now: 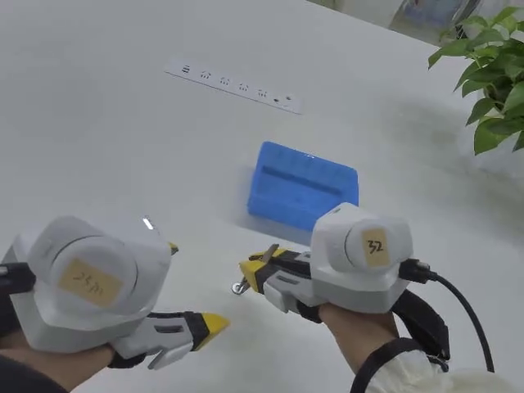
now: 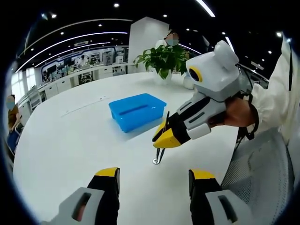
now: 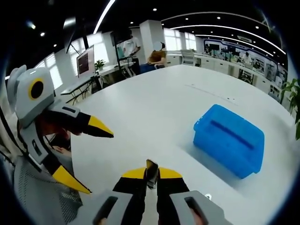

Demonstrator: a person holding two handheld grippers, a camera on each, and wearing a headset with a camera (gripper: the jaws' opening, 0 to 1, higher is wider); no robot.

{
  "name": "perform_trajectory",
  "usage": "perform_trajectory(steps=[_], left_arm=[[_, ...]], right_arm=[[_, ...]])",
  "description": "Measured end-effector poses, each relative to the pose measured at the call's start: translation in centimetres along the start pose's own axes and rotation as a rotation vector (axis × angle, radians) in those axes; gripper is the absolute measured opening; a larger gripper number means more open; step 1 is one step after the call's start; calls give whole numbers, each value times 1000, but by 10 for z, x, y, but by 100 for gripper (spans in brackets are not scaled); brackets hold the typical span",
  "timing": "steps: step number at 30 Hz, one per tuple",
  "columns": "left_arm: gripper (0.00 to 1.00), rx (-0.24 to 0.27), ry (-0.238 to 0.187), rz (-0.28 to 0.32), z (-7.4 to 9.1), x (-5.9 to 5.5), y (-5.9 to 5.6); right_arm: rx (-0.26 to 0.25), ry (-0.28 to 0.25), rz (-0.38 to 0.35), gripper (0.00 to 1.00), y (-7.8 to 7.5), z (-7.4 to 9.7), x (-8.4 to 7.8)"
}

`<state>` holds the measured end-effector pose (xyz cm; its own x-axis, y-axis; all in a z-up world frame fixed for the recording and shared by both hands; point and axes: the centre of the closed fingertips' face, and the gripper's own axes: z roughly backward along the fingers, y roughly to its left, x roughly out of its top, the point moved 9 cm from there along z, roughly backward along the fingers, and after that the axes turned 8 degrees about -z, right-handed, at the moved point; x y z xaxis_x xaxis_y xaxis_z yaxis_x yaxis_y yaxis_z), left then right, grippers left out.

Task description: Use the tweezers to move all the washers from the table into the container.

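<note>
Table: you work at a broad white table [image 1: 123, 147] with a plain, smooth top and a curved far edge.
Power strip: a white power strip [image 1: 233, 83] lies flat on the far part of the table, well apart from your grippers.
Container: the blue container [image 1: 301, 187], a low rectangular tub, sits on the table just beyond your right gripper and between it and the power strip.
Right gripper: your right gripper [image 3: 151, 174] has its jaws pressed nearly together on the tweezers [image 2: 160, 152], which stick out past the yellow tips and angle down to the tabletop.
Washer: one small metal washer [image 2: 156, 162] lies flat on the table at the tweezers' points, on the near side of the container. You cannot tell whether the points grip it or only touch it.
Left gripper: your left gripper [image 2: 154, 174] has its jaws spread wide with nothing between them. It hangs above the table, beside the right one.
Plant: a green leafy plant [image 1: 491, 82] stands at the table's far right.
Chair: a grey mesh chair [image 2: 255, 164] sits by your sleeve at the table's edge.
Room: it is an open-plan office with a dark ceiling crossed by light strips [image 2: 75, 37], a white column [image 2: 145, 35], rows of desks, and people in the distance.
</note>
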<state>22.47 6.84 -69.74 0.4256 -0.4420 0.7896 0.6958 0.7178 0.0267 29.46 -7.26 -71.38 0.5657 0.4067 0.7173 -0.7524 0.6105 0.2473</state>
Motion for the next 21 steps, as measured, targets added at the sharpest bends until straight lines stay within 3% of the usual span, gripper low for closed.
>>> perform_trajectory(steps=[10,21], left_arm=[[60,4,-1,0,2,0,1],[61,1,-4,-1,2,0,-2]], right_arm=[[-9,6,-12,3,0,4,5],[-18,-83,-7,3,-4,29,39]])
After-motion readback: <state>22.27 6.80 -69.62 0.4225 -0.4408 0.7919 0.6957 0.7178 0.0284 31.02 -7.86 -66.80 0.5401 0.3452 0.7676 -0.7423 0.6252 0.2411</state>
